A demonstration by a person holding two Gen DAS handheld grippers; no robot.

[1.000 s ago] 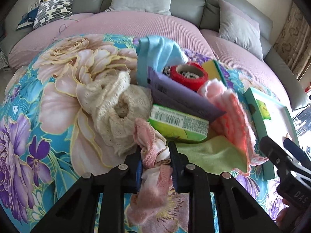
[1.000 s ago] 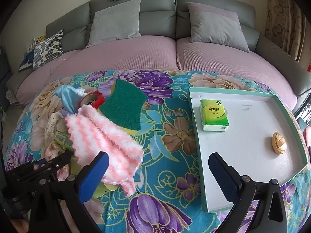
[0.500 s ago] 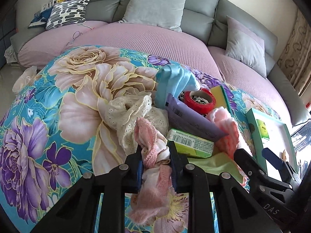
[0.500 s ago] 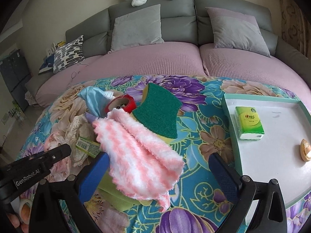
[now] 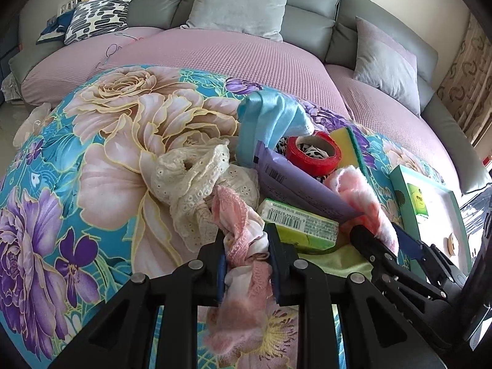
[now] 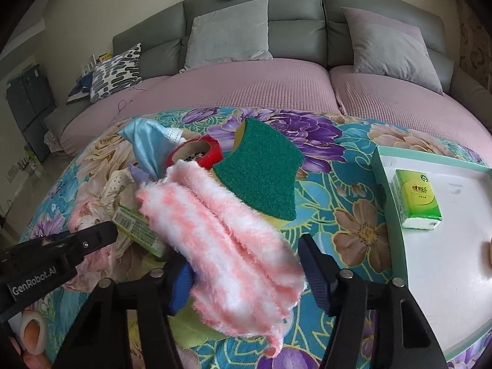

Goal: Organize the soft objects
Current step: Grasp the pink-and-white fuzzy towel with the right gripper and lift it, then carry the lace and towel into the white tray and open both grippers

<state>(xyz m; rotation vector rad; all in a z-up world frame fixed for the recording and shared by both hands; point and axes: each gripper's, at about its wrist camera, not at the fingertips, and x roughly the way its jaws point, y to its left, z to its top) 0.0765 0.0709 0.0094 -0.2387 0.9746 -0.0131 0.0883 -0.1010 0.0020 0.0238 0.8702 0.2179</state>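
Observation:
A heap of soft things lies on the flowered tablecloth. My left gripper (image 5: 245, 233) is shut on a crumpled pink lace cloth (image 5: 233, 212), which hangs down between its fingers. Beside it lie a cream lace cloth (image 5: 196, 178) and a blue satin cloth (image 5: 267, 123). My right gripper (image 6: 243, 255) is closing around a fluffy pink-and-white cloth (image 6: 221, 227). The cloth's near end lies between the jaws, draped over the left blue pad, and its edge is at the right pad. A green scouring sponge (image 6: 261, 172) leans behind that cloth.
A red tape roll (image 5: 313, 153), a purple packet (image 5: 295, 184), a green tissue pack (image 5: 301, 224) and a yellow-green cloth (image 5: 338, 261) share the heap. At right a mint-rimmed white tray (image 6: 430, 276) holds another tissue pack (image 6: 416, 200). A grey sofa with cushions stands behind.
My right gripper has come down and forward over the pink-and-white cloth, and its jaws have narrowed around it. The left gripper has kept its hold on the pink lace cloth.

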